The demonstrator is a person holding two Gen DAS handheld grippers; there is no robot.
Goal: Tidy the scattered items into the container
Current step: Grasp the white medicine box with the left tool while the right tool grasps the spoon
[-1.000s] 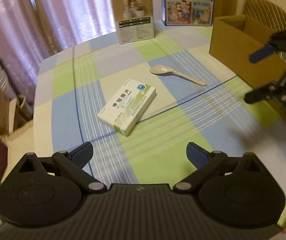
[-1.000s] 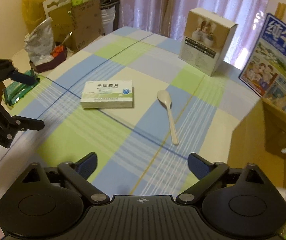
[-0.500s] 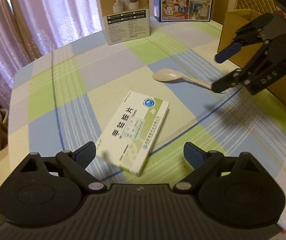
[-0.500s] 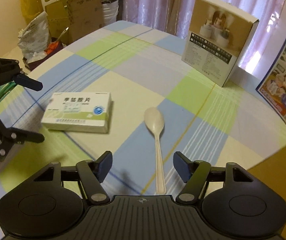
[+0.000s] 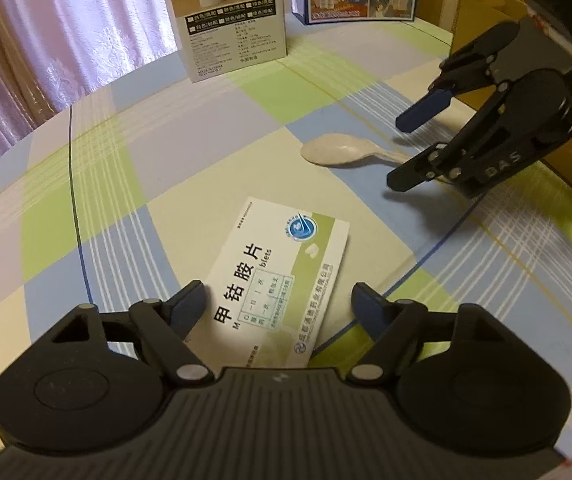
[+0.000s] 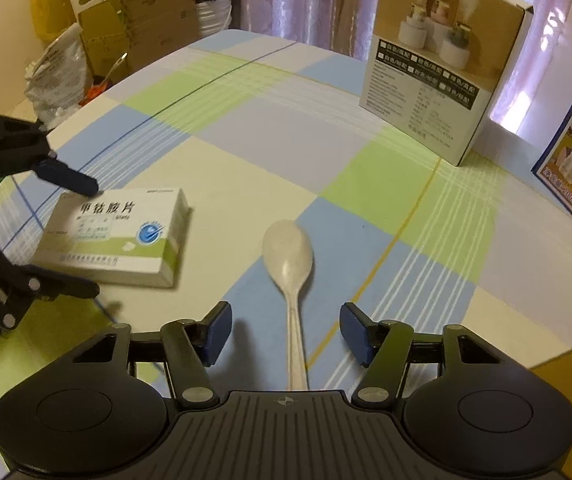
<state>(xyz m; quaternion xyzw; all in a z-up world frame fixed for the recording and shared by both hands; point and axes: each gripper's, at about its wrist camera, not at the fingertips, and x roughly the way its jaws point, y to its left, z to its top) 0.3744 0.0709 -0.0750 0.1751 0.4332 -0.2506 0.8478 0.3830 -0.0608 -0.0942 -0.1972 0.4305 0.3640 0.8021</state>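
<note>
Left wrist view: the left gripper (image 5: 277, 304) hangs over the medicine box (image 5: 277, 276), which lies flat on the checked bench (image 5: 205, 128). Its fingers (image 5: 189, 308) are spread on either side of the box's near end and closing, with the box between them; the pads do not look pressed on it yet. The box's long axis runs from the near left up to the far right, its logo end pointing toward the spoon (image 5: 342, 150). The spoon lies farther off, bowl to the left and handle running right, where the right gripper (image 5: 414, 148) straddles it. Behind that gripper stands the cardboard container (image 5: 486, 12), its inside hidden from here. Nothing appears to be tidied yet, as both items lie on the cloth.

Right wrist view: the right gripper (image 6: 286, 332) is lowered over the spoon (image 6: 290, 264), whose handle comes straight toward the camera and bowl points away. The fingers (image 6: 217, 330) stand apart on each side of the handle and are closing, clear of it for now. The medicine box (image 6: 117, 236) sits just left of the spoon, with the left gripper (image 6: 85, 236) bracketing its far end. Both grasps, lifts and drops into the container are left to do.
</note>
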